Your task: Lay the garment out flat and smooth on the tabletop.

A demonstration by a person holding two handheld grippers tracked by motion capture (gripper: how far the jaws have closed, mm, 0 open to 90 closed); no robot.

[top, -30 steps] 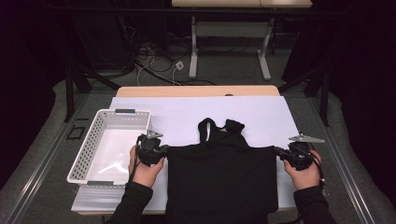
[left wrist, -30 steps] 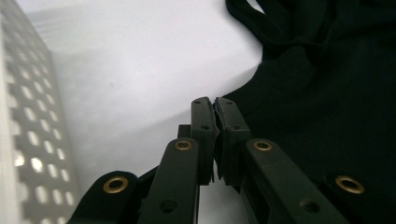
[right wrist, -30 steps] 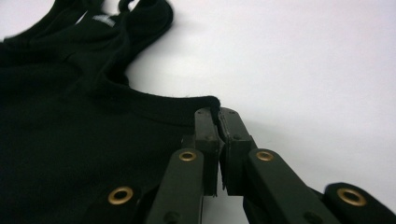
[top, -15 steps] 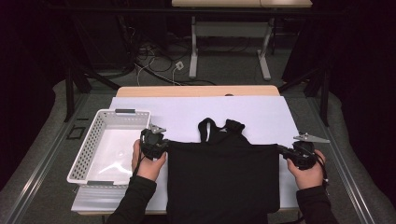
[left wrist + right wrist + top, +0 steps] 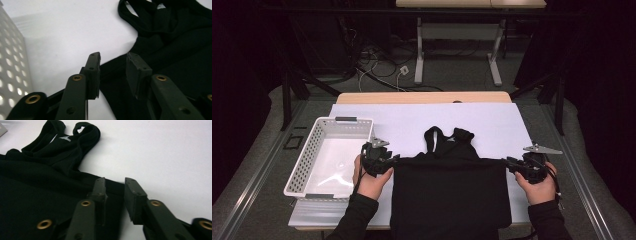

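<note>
Your black tank top (image 5: 451, 192) lies flat on the counter (image 5: 492, 122), just beside the white basket (image 5: 307, 160), on the side away from its perforated wall. A small pale label (image 5: 64, 138) sits inside the neckline; its writing is too small to read. The straps point away from you, the long axis running from you toward the far edge. Your left hand-held gripper (image 5: 113, 71) and right hand-held gripper (image 5: 114, 195) have just been opening: jaws parted, each straddling a folded top corner without pressing it.
</note>
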